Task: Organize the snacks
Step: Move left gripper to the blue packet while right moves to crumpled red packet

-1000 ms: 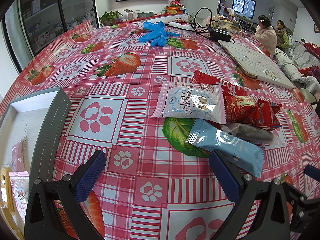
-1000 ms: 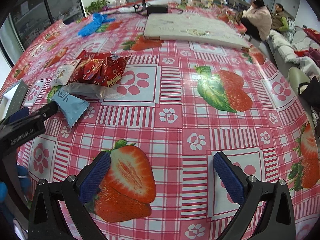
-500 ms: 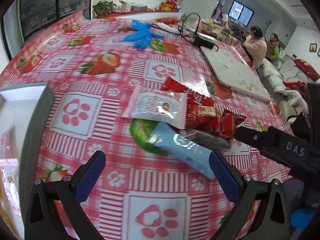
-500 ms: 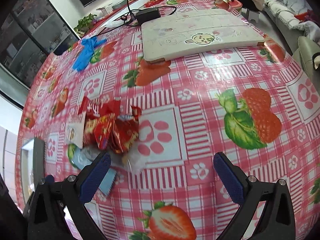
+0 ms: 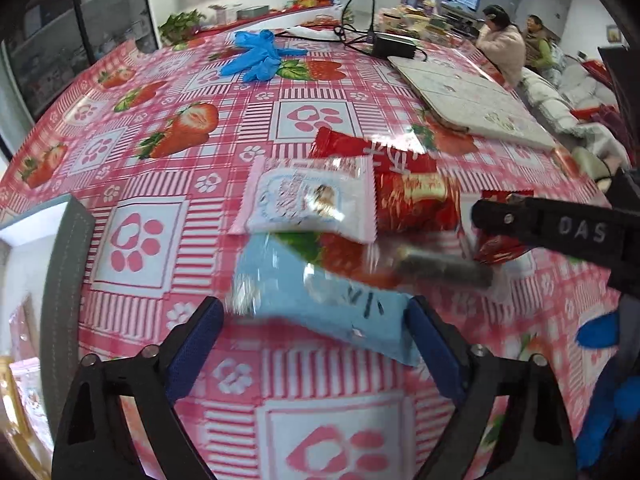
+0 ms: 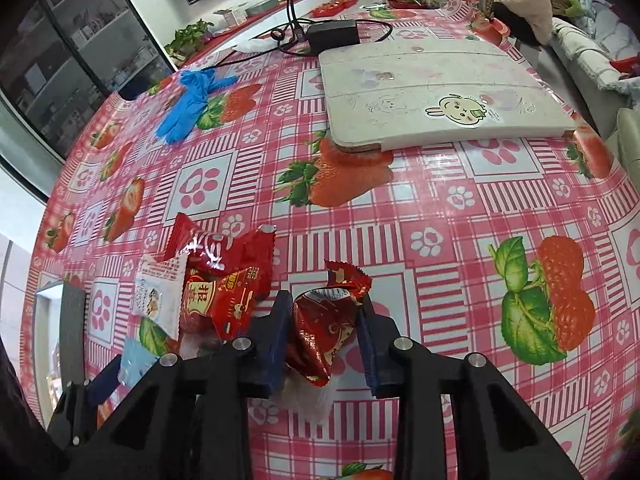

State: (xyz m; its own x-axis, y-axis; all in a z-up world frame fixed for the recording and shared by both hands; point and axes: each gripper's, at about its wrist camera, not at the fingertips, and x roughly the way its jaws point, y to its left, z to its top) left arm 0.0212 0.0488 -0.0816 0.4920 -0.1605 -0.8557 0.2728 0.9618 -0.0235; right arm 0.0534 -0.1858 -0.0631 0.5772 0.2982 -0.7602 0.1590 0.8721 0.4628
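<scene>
- Surface (image 6: 400,248): pink check cloth with strawberries and paw prints; snack pile at near left, grey-walled box (image 5: 66,280) at far left edge with packets already inside. Step in hand, by judgement: picking from the pile for transfer to the box.
- Light blue packet (image 5: 320,304): flat on the surface, blurred, long axis running from upper left to lower right in the left wrist view, between the pads of the left tool (image 5: 314,332).
- Left tool: jaws wide apart and closing, packet between them, not yet pinched. Next move, probably: finish closing across the packet's short side, then lift.
- White cranberry packet (image 5: 308,200): flat, long axis left to right, partly over the red packets (image 5: 412,196); untouched.
- Small red packet (image 6: 324,328): crumpled, standing roughly upright, crimped end upward, clamped between the pads of the right tool (image 6: 322,336).
- Right tool: jaws closing, pressed on the small red packet. Next move, probably: lift clear and carry left to the box.
</scene>
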